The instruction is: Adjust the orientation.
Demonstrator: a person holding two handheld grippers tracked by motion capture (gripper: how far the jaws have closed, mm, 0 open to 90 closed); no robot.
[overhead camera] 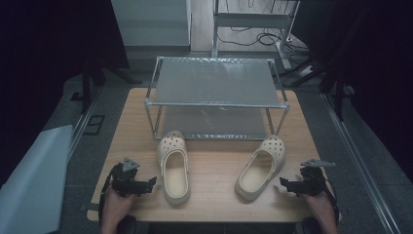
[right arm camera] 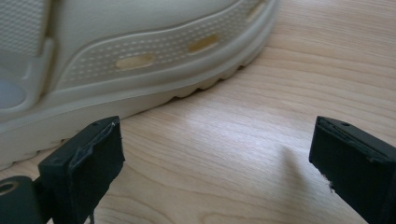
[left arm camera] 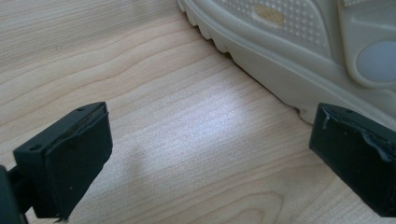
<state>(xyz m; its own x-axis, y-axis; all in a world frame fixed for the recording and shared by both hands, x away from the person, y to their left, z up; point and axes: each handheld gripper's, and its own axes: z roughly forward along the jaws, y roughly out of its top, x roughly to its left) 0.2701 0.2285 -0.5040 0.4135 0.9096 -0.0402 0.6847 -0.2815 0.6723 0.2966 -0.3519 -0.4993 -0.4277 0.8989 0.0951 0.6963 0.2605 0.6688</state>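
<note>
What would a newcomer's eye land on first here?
Two cream foam clogs, the left clog and the right clog, lie toes-forward on the pale wooden table before a two-tier metal shoe rack. The left gripper and right gripper flank them, open.

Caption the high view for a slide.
Two cream clogs lie before a wire rack, open left gripper and right gripper flanking them.
</note>
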